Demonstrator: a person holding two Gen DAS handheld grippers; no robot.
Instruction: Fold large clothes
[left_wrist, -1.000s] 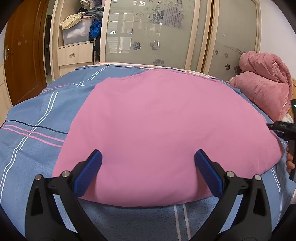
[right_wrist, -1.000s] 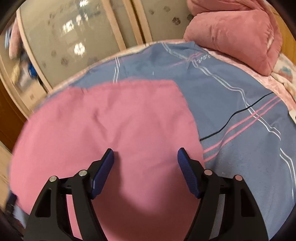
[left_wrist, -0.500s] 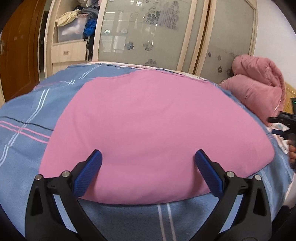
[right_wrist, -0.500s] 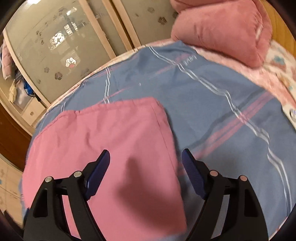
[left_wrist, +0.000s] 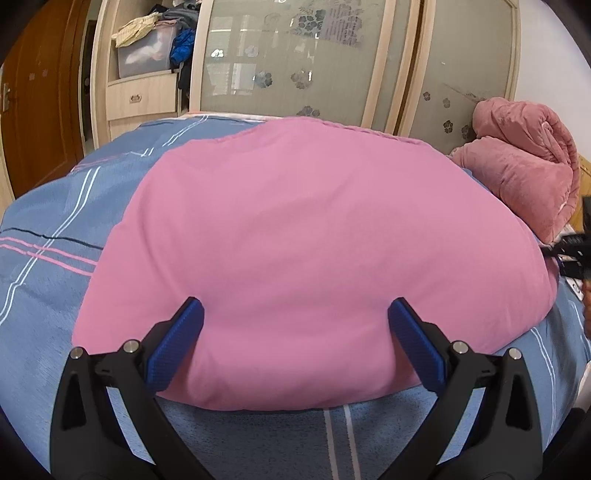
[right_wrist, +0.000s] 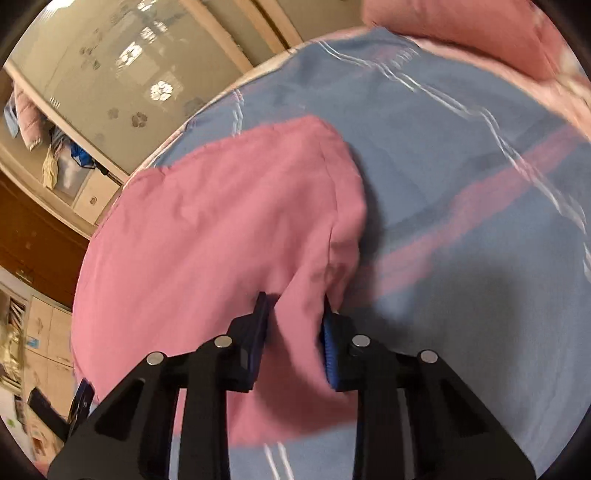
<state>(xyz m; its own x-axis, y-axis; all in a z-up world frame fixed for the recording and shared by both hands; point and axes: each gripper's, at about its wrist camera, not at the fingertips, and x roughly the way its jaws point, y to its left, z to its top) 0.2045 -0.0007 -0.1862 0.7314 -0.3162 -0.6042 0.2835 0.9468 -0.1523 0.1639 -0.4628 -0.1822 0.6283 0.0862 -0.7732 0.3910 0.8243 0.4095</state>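
Since the earlier frame, right tongs (right_wrist: 293, 332) have narrowed, closing on a bunched edge of the pink cloth (left_wrist: 314, 251) on the bed (left_wrist: 48, 280); left tongs (left_wrist: 295, 339) gape wide, empty.

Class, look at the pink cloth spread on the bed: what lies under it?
Under the pink cloth lies the blue striped bedsheet, showing all around its edges. Anything else beneath is covered and cannot be seen.
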